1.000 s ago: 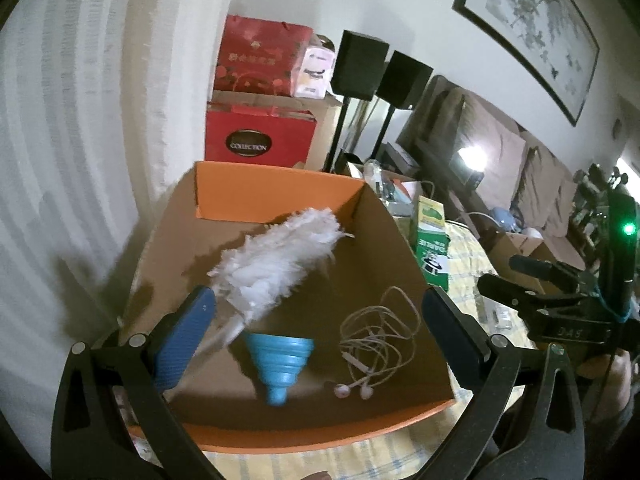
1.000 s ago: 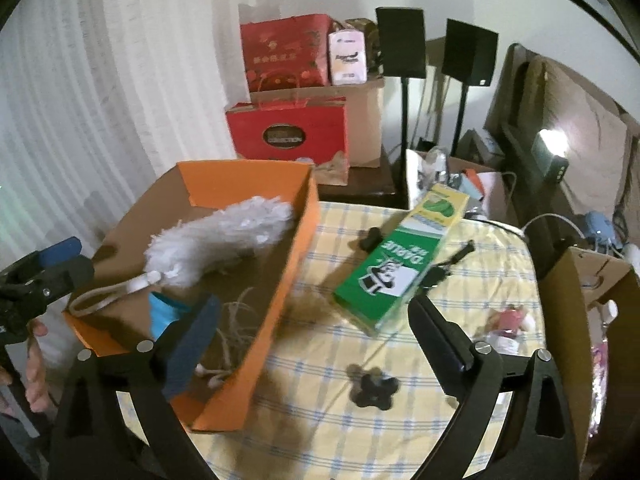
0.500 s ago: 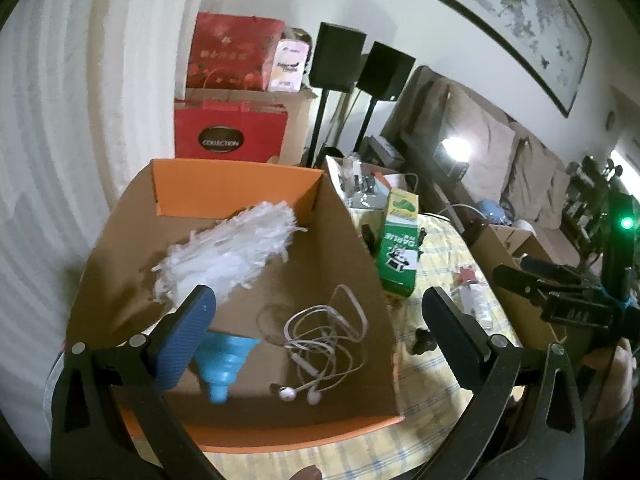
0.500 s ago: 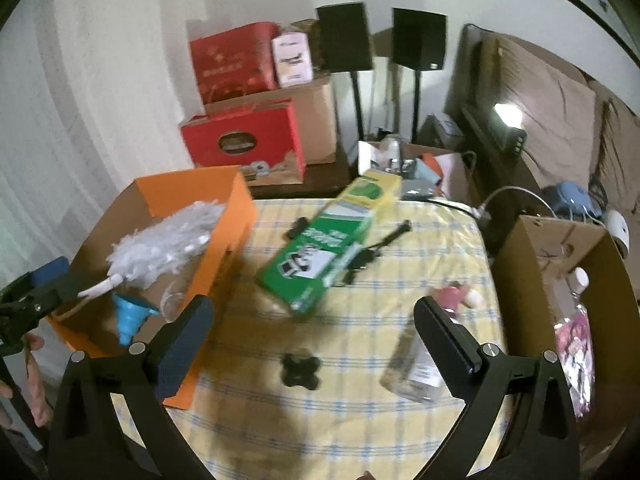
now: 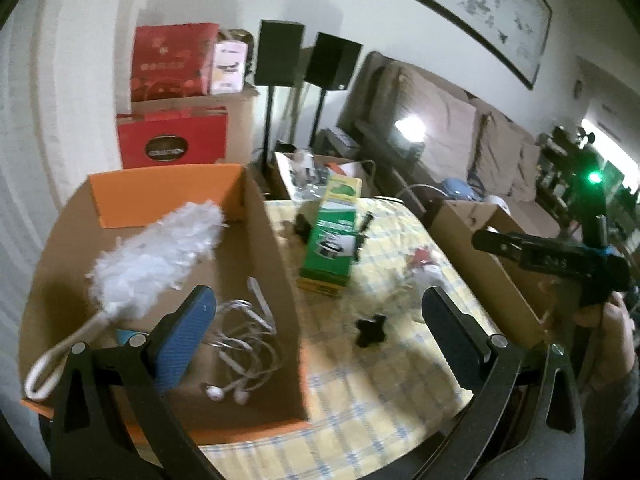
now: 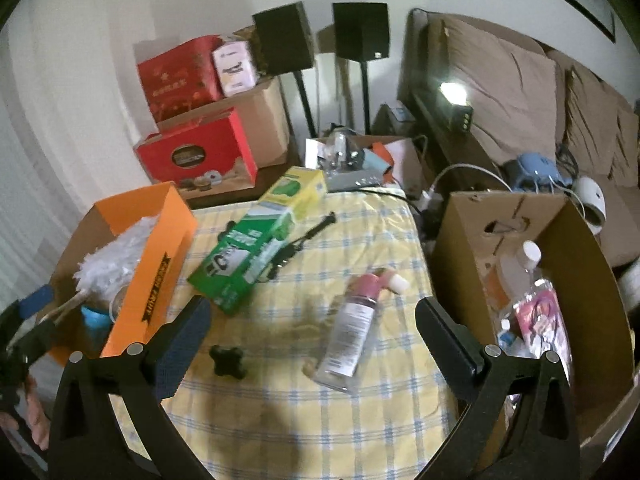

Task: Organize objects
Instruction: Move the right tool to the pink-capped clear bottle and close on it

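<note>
You are holding both grippers, left gripper [image 5: 320, 332] and right gripper [image 6: 312, 340], spread wide and carrying nothing. The clear pink-capped bottle [image 6: 352, 332] is lying on the checked tablecloth [image 6: 280, 412]; probably light and slippery, so take its labelled middle.

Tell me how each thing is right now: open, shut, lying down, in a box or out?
Left gripper: open, empty.
Right gripper: open, empty.
Orange cardboard box: open on top.
White fluffy duster: lying inside the orange box.
White tangled earphones: inside the orange box.
Green and yellow carton: lying flat on the table.
Clear bottle with pink top: lying on its side.
Brown cardboard box: open, things inside.
</note>
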Motion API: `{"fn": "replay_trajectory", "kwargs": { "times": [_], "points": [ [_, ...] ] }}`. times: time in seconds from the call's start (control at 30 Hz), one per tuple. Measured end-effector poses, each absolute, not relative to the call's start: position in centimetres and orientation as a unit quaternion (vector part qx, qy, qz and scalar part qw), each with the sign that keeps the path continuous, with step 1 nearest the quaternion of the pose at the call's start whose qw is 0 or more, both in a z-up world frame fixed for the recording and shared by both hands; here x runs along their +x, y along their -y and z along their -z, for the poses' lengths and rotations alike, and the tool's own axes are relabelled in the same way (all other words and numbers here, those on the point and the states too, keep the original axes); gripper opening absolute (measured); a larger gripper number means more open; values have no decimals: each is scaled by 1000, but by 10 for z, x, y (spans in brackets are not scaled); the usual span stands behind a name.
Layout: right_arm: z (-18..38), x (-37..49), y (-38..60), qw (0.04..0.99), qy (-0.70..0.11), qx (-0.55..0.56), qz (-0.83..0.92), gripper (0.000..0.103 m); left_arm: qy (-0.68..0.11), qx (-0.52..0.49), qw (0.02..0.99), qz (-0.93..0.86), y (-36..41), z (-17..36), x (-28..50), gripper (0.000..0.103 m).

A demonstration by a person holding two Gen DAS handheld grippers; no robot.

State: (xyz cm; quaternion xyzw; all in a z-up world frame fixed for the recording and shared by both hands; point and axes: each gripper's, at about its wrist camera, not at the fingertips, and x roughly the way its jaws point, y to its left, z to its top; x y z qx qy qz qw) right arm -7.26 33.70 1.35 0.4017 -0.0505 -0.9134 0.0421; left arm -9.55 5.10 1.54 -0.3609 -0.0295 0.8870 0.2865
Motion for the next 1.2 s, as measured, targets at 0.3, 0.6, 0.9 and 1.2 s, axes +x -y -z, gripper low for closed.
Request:
{"fn": "replay_trajectory", "kwargs": {
  "times": [0.3, 0.6, 0.9, 1.2],
  "points": [
    [6, -80, -362, 40, 91, 415, 905, 102, 47, -391, 326, -859, -81, -6, -98, 103],
    [30, -125, -379, 48, 108, 465, 877, 71, 44, -406, 327, -852, -108, -4, -113, 103],
    [71, -167, -389, 35, 111, 514, 850, 44, 35, -425, 326, -843, -125, 8, -131, 103],
    [91, -184, -388, 44, 110, 543, 831, 34, 28, -435, 333, -836, -133, 14, -138, 103]
  ]
}}
